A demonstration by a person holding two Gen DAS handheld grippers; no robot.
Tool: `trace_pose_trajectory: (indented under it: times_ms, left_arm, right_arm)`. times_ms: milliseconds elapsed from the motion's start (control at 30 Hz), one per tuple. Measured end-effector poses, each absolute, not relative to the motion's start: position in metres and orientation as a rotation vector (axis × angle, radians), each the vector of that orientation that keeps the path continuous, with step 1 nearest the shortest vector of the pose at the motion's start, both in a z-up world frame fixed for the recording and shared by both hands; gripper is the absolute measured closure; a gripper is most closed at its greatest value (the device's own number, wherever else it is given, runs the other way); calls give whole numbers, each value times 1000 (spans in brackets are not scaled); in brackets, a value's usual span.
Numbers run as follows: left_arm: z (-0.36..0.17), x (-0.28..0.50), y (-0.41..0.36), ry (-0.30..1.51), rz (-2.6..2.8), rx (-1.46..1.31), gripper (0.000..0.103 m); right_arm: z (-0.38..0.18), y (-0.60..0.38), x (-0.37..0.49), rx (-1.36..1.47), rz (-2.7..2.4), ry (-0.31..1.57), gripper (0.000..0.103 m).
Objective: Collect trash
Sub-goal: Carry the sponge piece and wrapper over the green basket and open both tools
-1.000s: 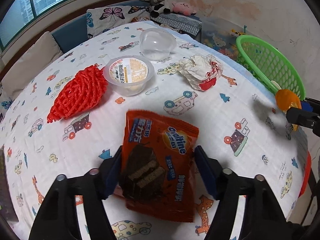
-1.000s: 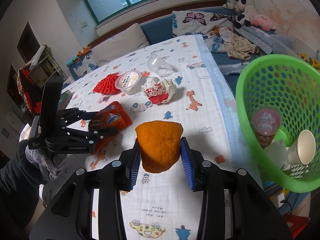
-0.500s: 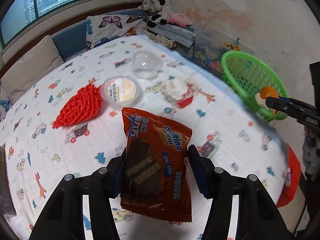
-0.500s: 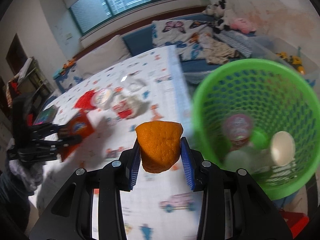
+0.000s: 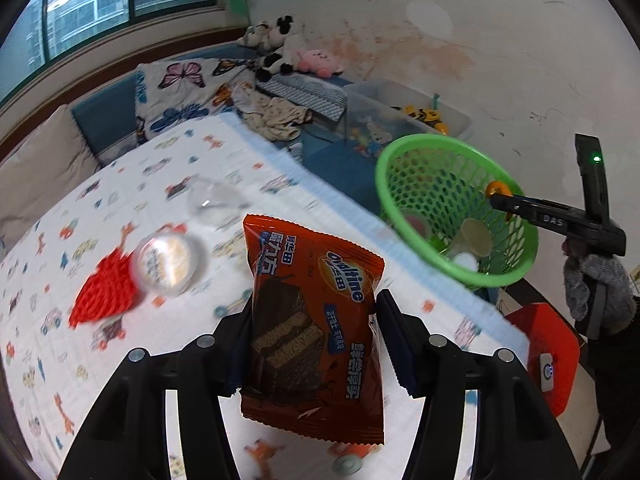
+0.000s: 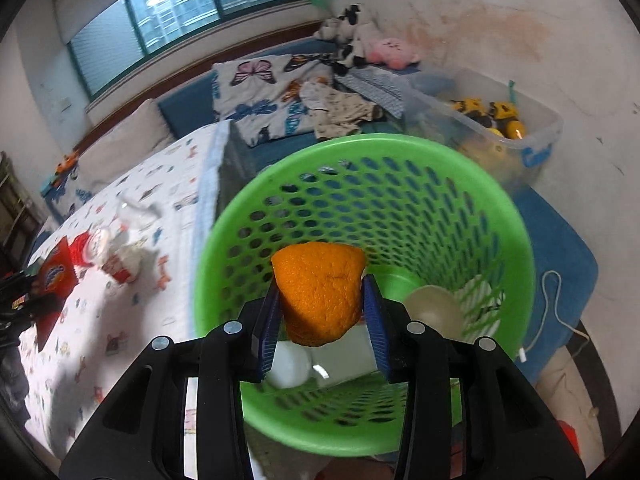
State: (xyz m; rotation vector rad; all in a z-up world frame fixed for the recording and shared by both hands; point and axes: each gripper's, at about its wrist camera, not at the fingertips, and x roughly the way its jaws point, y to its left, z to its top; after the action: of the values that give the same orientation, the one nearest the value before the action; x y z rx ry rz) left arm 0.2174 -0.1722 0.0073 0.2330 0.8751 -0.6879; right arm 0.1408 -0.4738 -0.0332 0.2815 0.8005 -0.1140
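My left gripper (image 5: pixel 314 324) is shut on an orange-brown Ovaltine snack wrapper (image 5: pixel 316 320), held above the table. My right gripper (image 6: pixel 322 304) is shut on an orange peel (image 6: pixel 320 292) and holds it over the mouth of the green mesh basket (image 6: pixel 400 184). The basket (image 5: pixel 424 168) stands off the table's right edge and holds paper cups (image 6: pixel 430 310) and other trash. In the left wrist view the right gripper (image 5: pixel 498 196) reaches over the basket's rim. On the table lie a red foam net (image 5: pixel 104 292), a lidded plastic cup (image 5: pixel 168 264) and a clear dome lid (image 5: pixel 218 200).
A crumpled paper wrapper (image 6: pixel 126 264) lies near the table's right edge. A clear toy bin (image 6: pixel 500 128) stands behind the basket. A red stool (image 5: pixel 548 352) is below the basket. A bench with cushions and plush toys (image 5: pixel 280 52) runs along the window wall.
My right gripper has carried the orange peel from above the table to over the green basket. My left gripper has lifted the Ovaltine wrapper off the table and swung toward the basket.
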Motion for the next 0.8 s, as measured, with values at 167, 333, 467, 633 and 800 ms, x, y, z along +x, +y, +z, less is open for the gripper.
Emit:
trace_pose_trajectory:
  times_ms: [167, 333, 467, 633, 800]
  left_arm:
    - [14, 221, -205, 870, -718, 253, 48]
    - [16, 224, -241, 873, -749, 275, 48]
    - [13, 226, -266, 878, -773, 294, 48]
    - [4, 230, -299, 902, -795, 315, 48]
    - [-5, 229, -328, 935, -828, 309, 48]
  right_arm:
    - [-35, -488, 142, 312, -115, 790, 52]
    - [-31, -495, 139, 329, -120, 770, 50]
    - [-28, -499, 130, 347, -115, 757, 50]
    - [-25, -504, 117, 359, -121, 740, 47]
    - [-20, -515, 104, 383, -143, 719, 43]
